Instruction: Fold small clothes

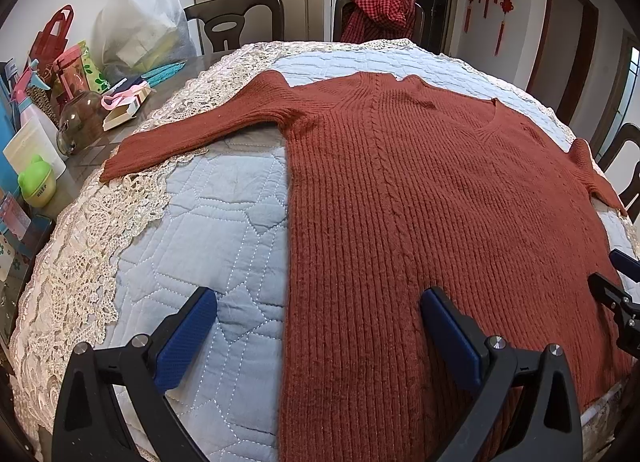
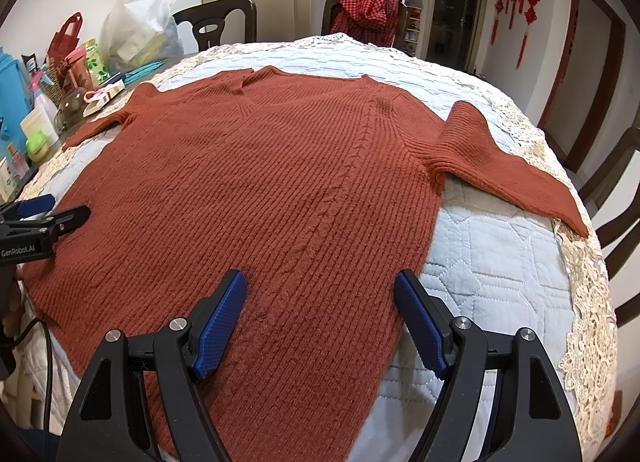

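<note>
A rust-red ribbed knit sweater (image 1: pixel 420 190) lies flat and spread out on a light blue quilted cloth (image 1: pixel 224 222), V-neck at the far side, both sleeves out to the sides. It also shows in the right wrist view (image 2: pixel 272 190). My left gripper (image 1: pixel 318 338) is open and empty, hovering over the sweater's near left hem edge. My right gripper (image 2: pixel 320 322) is open and empty over the near right hem. The left gripper (image 2: pixel 52 214) shows at the left edge of the right wrist view.
Cream lace trim (image 1: pixel 80 270) borders the quilt. Clutter stands on the table's left: a white plastic bag (image 1: pixel 144 22), a glass jar (image 1: pixel 78 122), a green cup (image 1: pixel 38 182), boxes. Dark chairs (image 1: pixel 236 22) stand behind; one holds a red checked garment (image 1: pixel 380 14).
</note>
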`<action>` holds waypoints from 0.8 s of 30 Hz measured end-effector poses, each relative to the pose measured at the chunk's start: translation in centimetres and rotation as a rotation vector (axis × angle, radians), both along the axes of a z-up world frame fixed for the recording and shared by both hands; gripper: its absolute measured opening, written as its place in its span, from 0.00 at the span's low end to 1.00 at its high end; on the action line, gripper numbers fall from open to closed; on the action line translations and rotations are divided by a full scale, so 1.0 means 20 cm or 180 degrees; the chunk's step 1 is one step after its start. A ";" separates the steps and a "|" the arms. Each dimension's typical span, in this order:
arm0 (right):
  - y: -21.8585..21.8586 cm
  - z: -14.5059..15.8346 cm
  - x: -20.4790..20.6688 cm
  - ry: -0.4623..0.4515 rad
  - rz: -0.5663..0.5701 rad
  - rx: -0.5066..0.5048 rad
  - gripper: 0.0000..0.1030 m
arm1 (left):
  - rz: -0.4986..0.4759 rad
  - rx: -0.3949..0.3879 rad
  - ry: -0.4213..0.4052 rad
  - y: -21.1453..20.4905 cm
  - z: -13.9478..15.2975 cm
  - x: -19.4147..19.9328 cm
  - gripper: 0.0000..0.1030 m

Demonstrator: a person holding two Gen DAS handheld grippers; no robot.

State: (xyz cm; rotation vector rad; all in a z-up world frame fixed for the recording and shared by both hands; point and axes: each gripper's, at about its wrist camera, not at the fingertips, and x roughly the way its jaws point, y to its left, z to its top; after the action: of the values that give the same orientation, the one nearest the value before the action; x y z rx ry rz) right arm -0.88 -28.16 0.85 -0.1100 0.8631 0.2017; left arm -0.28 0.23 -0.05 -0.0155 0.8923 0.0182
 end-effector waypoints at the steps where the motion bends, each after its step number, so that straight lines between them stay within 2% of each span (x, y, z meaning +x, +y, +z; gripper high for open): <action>1: 0.00 0.00 0.00 -0.0003 -0.0001 -0.0001 0.74 | -0.0001 -0.0001 0.0000 0.00 0.00 0.00 1.00; 24: 0.01 0.00 0.00 0.0004 -0.0009 -0.0012 0.74 | -0.0003 -0.0007 -0.0005 0.00 0.00 0.00 1.00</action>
State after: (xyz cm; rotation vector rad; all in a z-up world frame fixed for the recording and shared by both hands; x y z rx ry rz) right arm -0.85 -28.01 0.81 -0.1121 0.8649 0.1975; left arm -0.38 0.21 -0.10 -0.0171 0.8908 0.0163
